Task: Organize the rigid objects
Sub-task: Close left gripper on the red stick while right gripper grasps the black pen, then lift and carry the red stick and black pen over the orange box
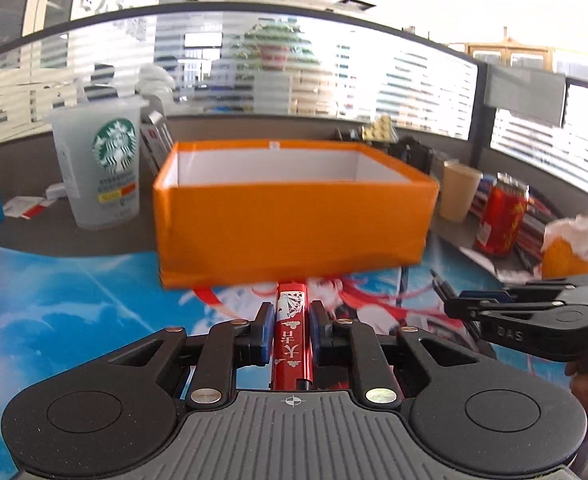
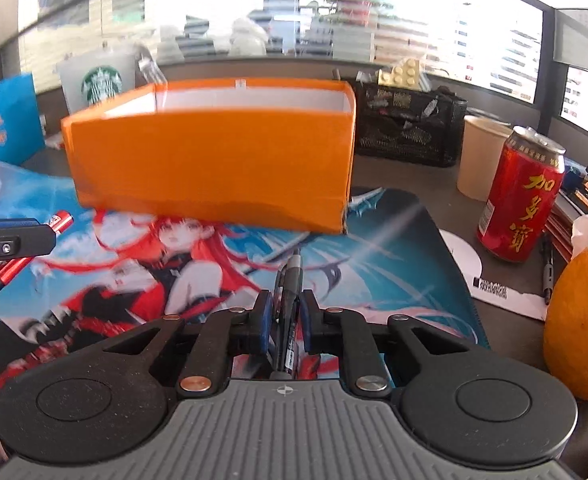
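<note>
You are working at an office surface [image 2: 434, 200] covered by an anime-print mat [image 2: 374, 280], with frosted glass partitions behind. The orange box [image 1: 294, 220] sits open at centre frame in both views, and its visible white interior looks empty, so nothing appears sorted yet. Your left tongs [image 1: 290, 328] are clamped on a red lighter [image 1: 291, 336] printed with playing cards, held off the mat just short of the box's near wall. Your right tongs [image 2: 285, 316] are closed on a dark pen [image 2: 289, 300], also short of the box. Both drops remain. The left view shows a Starbucks cup [image 1: 105, 168] clearly at upper left. Only the right view shows the black mesh organiser [image 2: 410, 128] behind the box, the red can [image 2: 518, 200] in full and an orange fruit [image 2: 578, 328] at lower right.
</note>
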`<act>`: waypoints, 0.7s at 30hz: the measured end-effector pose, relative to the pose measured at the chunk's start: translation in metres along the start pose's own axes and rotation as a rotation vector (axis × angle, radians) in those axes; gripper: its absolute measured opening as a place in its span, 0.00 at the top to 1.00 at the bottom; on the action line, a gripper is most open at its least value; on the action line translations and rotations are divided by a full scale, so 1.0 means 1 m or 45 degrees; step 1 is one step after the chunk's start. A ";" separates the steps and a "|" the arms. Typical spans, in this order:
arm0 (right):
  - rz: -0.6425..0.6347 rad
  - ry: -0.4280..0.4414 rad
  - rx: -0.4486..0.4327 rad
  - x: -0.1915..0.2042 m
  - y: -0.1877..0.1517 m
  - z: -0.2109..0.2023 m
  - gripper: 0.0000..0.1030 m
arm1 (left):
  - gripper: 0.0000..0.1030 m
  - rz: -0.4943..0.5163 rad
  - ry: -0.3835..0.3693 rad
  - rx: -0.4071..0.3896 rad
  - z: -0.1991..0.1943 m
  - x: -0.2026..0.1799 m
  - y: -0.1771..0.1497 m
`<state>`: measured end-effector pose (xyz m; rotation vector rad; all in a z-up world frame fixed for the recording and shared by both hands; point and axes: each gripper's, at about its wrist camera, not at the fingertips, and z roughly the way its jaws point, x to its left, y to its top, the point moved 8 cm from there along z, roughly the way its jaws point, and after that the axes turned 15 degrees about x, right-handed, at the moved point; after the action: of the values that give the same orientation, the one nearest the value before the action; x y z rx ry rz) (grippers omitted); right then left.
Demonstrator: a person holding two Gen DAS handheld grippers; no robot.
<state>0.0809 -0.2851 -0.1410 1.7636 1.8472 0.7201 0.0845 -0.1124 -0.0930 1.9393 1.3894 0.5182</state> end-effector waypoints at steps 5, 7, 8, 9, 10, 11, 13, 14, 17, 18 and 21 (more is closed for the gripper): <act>0.082 0.099 -0.076 -0.006 0.015 -0.020 0.87 | 0.84 -0.027 -0.014 -0.026 -0.010 0.011 0.024; 0.110 0.132 -0.097 -0.010 0.023 -0.027 0.87 | 0.84 -0.034 -0.013 -0.052 -0.016 0.016 0.036; 0.128 0.150 -0.112 -0.013 0.029 -0.030 0.87 | 0.84 -0.036 -0.001 -0.066 -0.018 0.018 0.042; 0.137 0.162 -0.122 -0.014 0.034 -0.033 0.87 | 0.84 -0.038 0.010 -0.074 -0.019 0.020 0.048; 0.144 0.167 -0.131 -0.016 0.039 -0.036 0.87 | 0.84 -0.049 0.012 -0.077 -0.020 0.023 0.053; 0.149 0.167 -0.146 -0.017 0.043 -0.039 0.87 | 0.84 -0.062 0.009 -0.078 -0.021 0.025 0.058; 0.149 0.167 -0.165 -0.016 0.052 -0.043 0.87 | 0.84 -0.074 0.010 -0.075 -0.022 0.027 0.067; 0.149 0.172 -0.176 -0.015 0.057 -0.044 0.87 | 0.84 -0.071 0.021 -0.080 -0.022 0.028 0.071; 0.137 0.183 -0.197 -0.011 0.068 -0.046 0.87 | 0.84 -0.057 0.030 -0.078 -0.022 0.027 0.080; 0.135 0.191 -0.203 -0.009 0.072 -0.046 0.87 | 0.84 -0.059 0.029 -0.077 -0.022 0.027 0.083; 0.128 0.208 -0.219 -0.006 0.081 -0.045 0.87 | 0.84 -0.053 0.036 -0.074 -0.019 0.027 0.089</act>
<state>0.1115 -0.2902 -0.0536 1.7400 1.7487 1.0578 0.1401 -0.0987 -0.0171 1.8595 1.4139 0.5627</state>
